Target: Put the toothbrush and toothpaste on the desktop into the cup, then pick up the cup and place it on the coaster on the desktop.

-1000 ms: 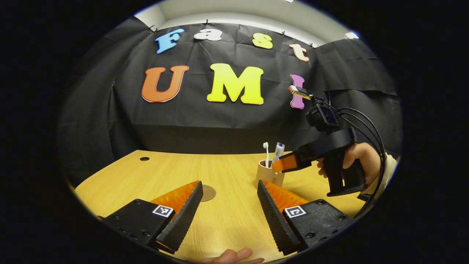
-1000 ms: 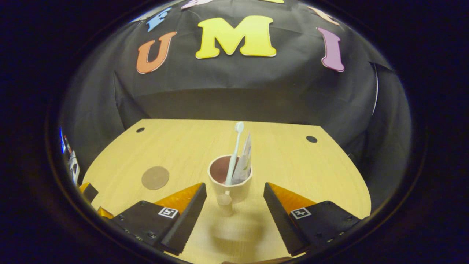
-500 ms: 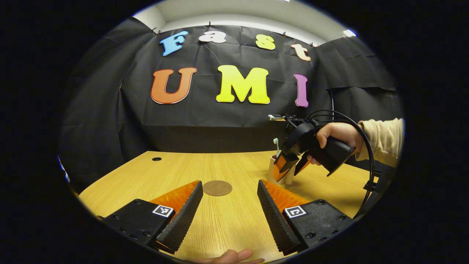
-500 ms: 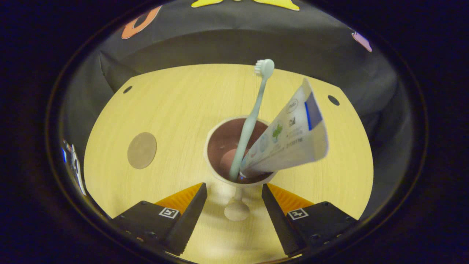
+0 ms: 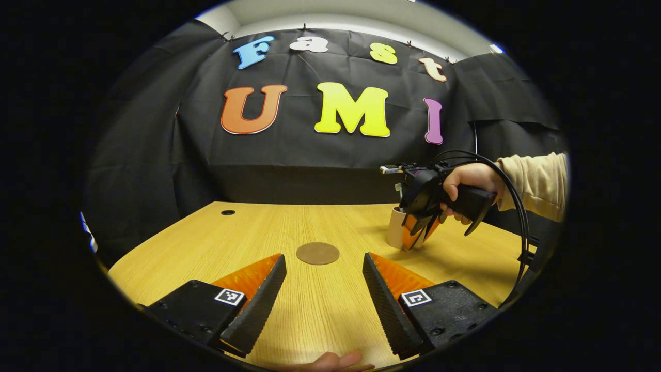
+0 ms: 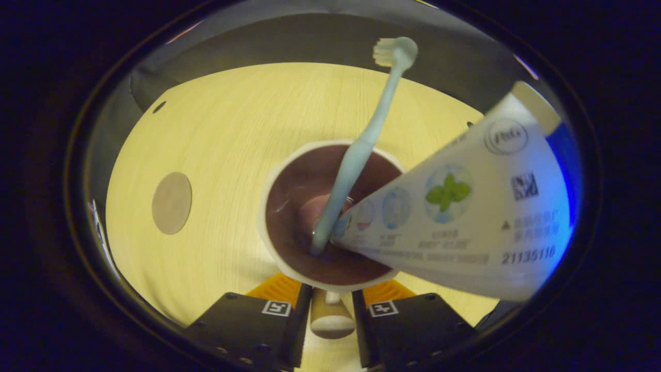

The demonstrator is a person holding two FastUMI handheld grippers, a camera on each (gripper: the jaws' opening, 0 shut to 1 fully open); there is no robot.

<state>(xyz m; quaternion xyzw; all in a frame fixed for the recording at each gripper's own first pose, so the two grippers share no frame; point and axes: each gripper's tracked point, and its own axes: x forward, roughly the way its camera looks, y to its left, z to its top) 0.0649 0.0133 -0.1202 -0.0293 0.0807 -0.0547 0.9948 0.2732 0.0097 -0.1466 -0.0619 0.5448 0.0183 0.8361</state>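
The cup (image 6: pixel 330 217) sits a little below the centre of the right gripper view, seen from above, cream outside and dark brown inside. The toothbrush (image 6: pixel 361 150) stands in it, leaning toward the upper right, with its bristle head near the top of the frame. The toothpaste tube (image 6: pixel 465 217) also stands in the cup and its wide flat end spreads over the right part of the frame. Just under the rim a small handle (image 6: pixel 326 318) of the cup points down, and the right gripper (image 6: pixel 327 323) has its two fingers drawn close on both sides of this handle; they seem to pinch it, but whether both really press on it I cannot tell.

In the left gripper view the same cup (image 5: pixel 396 232) stands on the wooden desktop (image 5: pixel 320 305) at the right of centre, with the right gripper (image 5: pixel 421 232) lowered against it and a hand (image 5: pixel 467 183) in a beige sleeve (image 5: pixel 537 183) holding its grip. The round brown coaster (image 5: pixel 317 253) lies on the desktop to the left of the cup, apart from it; in the right gripper view the coaster (image 6: pixel 171 202) is at the left side.

The left gripper (image 5: pixel 323 294) is at the bottom of its view, above the bare desktop, its fingers spread wide with nothing between them.
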